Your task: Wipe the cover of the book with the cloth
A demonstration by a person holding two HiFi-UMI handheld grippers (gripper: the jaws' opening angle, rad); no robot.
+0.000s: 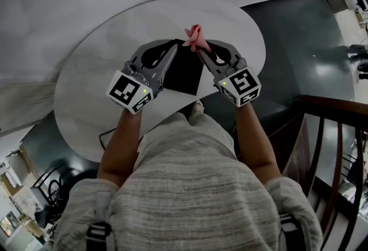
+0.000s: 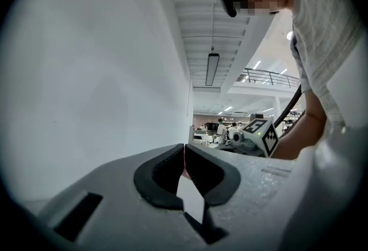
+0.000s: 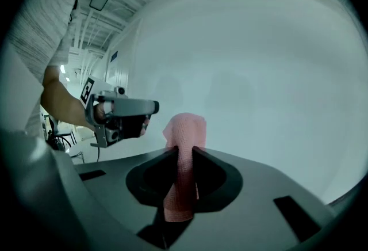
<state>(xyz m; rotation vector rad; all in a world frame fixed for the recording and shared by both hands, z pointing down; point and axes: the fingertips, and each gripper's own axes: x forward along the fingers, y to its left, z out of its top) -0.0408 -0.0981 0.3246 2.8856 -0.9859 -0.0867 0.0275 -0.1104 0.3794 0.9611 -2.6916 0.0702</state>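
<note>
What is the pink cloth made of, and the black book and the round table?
The pink cloth looks like soft woven fabric: fine grid texture, folding limply in the right gripper. The book cover looks matte black, maybe card; too dark to tell. The round table looks like smooth white stone or laminate, faintly mottled grey.

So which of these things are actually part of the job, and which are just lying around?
Part of the job:
- pink cloth, pinched in the right tool
- dark book on the round table
- left tool, jaws together, beside the book

Just there:
- wooden railing
- dark floor
</note>
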